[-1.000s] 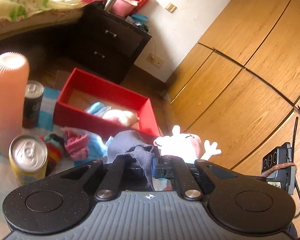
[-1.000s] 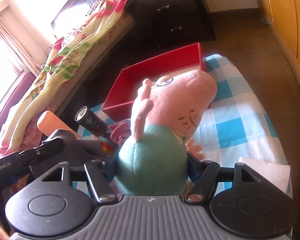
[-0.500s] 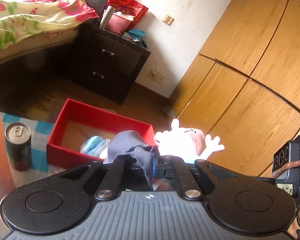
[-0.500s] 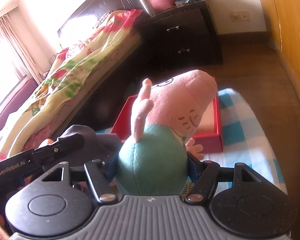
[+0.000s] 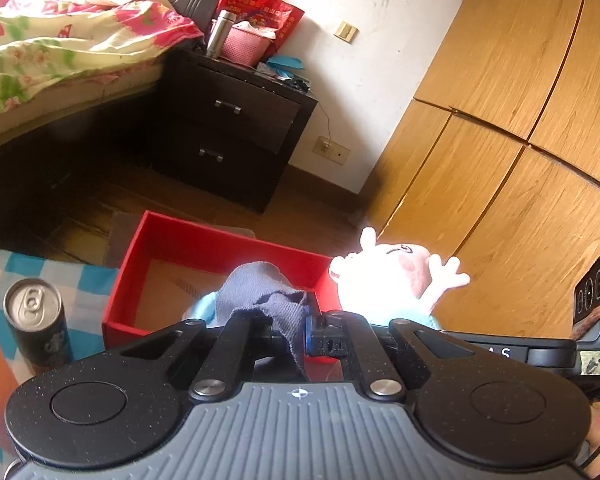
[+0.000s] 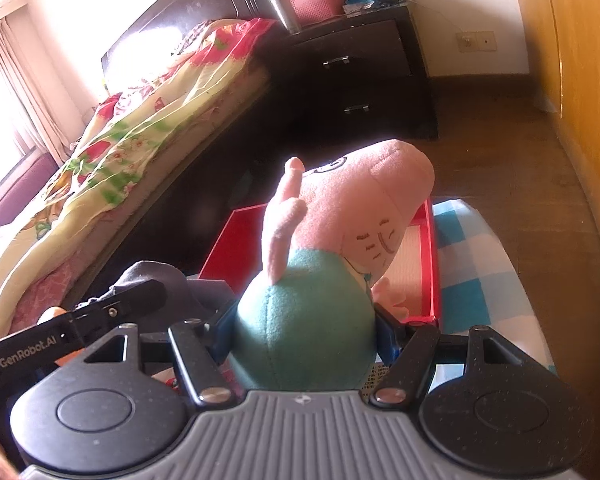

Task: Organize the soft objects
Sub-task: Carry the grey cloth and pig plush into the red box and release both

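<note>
My left gripper (image 5: pixel 290 334) is shut on a grey cloth (image 5: pixel 260 288) and holds it above the near side of the red box (image 5: pixel 204 240). A light blue soft item (image 5: pixel 202 308) lies in the box. My right gripper (image 6: pixel 304 334) is shut on the teal body of a pink pig plush (image 6: pixel 340 216), held upright over the box (image 6: pixel 430 264). The plush also shows in the left wrist view (image 5: pixel 396 276), to the right of the cloth. The left gripper and the grey cloth (image 6: pixel 156 276) appear at the left of the right wrist view.
The box stands on a blue-and-white checked cloth (image 6: pixel 476 280). A dark drink can (image 5: pixel 36 320) stands left of the box. A dark nightstand (image 5: pixel 228 132) and a bed with a floral quilt (image 5: pixel 60 52) lie beyond. Wooden wardrobe doors (image 5: pixel 520 140) are at the right.
Both grippers have risen and moved toward the red box with their loads. The yellow can, the peach cylinder and the colourful socks have dropped out of the left view.
</note>
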### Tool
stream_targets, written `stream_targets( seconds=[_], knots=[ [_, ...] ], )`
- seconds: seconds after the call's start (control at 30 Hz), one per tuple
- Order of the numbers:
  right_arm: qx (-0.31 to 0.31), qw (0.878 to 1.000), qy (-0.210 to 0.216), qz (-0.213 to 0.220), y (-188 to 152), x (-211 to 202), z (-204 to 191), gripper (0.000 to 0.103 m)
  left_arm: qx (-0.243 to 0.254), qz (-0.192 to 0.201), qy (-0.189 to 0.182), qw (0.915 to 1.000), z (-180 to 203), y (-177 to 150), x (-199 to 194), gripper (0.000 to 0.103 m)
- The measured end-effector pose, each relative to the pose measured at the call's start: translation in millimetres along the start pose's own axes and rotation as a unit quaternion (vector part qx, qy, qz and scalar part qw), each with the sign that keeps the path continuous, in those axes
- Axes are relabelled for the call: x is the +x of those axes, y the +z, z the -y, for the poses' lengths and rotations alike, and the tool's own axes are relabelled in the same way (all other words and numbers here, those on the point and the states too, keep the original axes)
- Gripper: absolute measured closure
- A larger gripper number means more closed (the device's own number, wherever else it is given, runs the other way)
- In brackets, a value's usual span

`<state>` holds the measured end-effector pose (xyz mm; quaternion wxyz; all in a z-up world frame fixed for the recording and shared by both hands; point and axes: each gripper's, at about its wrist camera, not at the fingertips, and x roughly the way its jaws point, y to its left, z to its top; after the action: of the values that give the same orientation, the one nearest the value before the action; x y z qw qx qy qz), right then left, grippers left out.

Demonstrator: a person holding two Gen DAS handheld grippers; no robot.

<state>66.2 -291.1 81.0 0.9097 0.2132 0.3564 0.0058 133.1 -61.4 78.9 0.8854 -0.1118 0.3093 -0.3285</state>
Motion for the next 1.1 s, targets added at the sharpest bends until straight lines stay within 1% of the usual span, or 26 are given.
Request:
stream_targets(
  seconds=[0.17,0.3,0.37,0.5,0.67,0.7,0.73,0.8,0.87,0.97,1.1],
  knots=[
    [-0.018,1.0,-0.013,0.009,13,15,-4,0.057,0.0,0.001,0.011,0.9999,-4,3,17,0.101],
    [-0.018,1.0,-0.013,0.016,24,33,-4,0.057,0.022,-0.005,0.045,0.9987,-4,8,38,0.101],
    [-0.022,0.999,-0.025,0.014,33,48,-3,0.057,0.028,-0.009,0.06,0.9978,-6,11,50,0.101],
    [-0.02,0.999,-0.039,0.018,47,69,1,0.057,0.021,-0.015,0.077,0.9967,-13,16,68,0.1],
    [-0.028,0.997,-0.06,0.034,55,80,4,0.054,0.011,-0.02,0.097,0.9951,-18,15,76,0.087],
    [-0.027,0.997,-0.064,0.043,56,79,4,0.051,0.013,-0.021,0.101,0.9946,-18,16,77,0.075],
    [-0.028,0.996,-0.065,0.051,57,78,5,0.043,0.013,-0.023,0.104,0.9942,-17,16,76,0.055],
    [-0.033,0.996,-0.061,0.053,60,76,4,0.036,0.014,-0.015,0.117,0.993,-14,16,73,0.04],
    [-0.036,0.995,-0.065,0.062,58,68,3,0.036,0.021,-0.007,0.12,0.9926,-11,15,65,0.039],
    [-0.025,0.997,-0.05,0.056,52,54,5,0.036,0.017,-0.005,0.109,0.9938,-8,15,48,0.038],
    [-0.032,0.997,-0.044,0.056,39,29,0,0.036,0.016,-0.002,0.102,0.9947,2,11,24,0.037]
  ],
)
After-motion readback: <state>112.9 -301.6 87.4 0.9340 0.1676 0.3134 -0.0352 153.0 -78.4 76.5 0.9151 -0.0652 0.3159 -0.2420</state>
